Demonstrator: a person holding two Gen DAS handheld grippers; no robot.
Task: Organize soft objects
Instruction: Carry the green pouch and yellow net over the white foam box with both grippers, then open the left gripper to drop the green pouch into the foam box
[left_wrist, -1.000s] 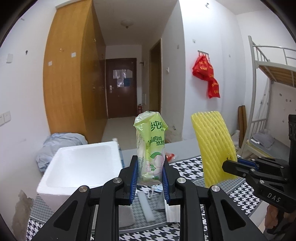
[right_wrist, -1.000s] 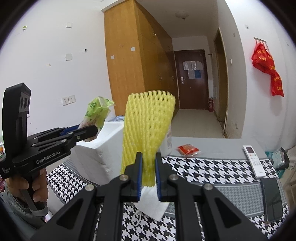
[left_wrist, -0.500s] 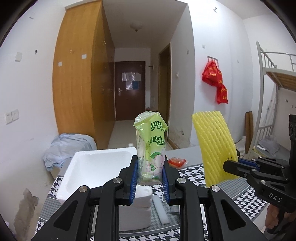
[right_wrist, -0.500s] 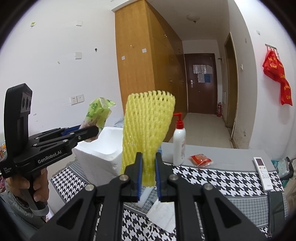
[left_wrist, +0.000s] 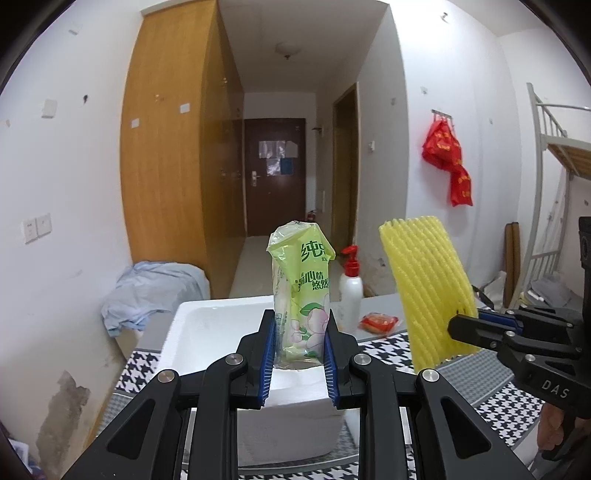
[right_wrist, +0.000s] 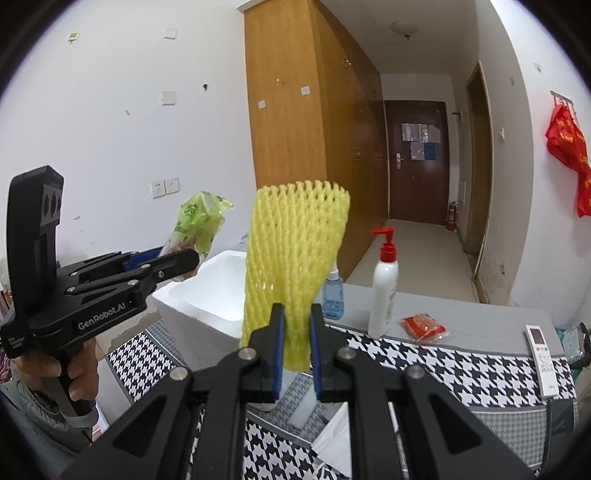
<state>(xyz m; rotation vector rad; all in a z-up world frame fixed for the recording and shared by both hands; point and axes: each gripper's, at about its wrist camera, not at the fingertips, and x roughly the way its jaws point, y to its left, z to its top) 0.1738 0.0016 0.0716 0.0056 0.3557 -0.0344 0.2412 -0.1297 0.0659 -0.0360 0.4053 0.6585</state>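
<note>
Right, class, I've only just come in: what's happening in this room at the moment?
A person holds a gripper in each hand above a table with a houndstooth cloth. The left gripper is clamped on a green tissue pack, held upright over a white foam box. The right gripper pinches a yellow foam net sleeve. Neither item is in the box yet. A lotion pump bottle stands behind.

The right hand-held gripper (right_wrist: 296, 341) pinches a yellow foam net sleeve (right_wrist: 293, 273) upright (white foam box (right_wrist: 207, 291) behind).
</note>
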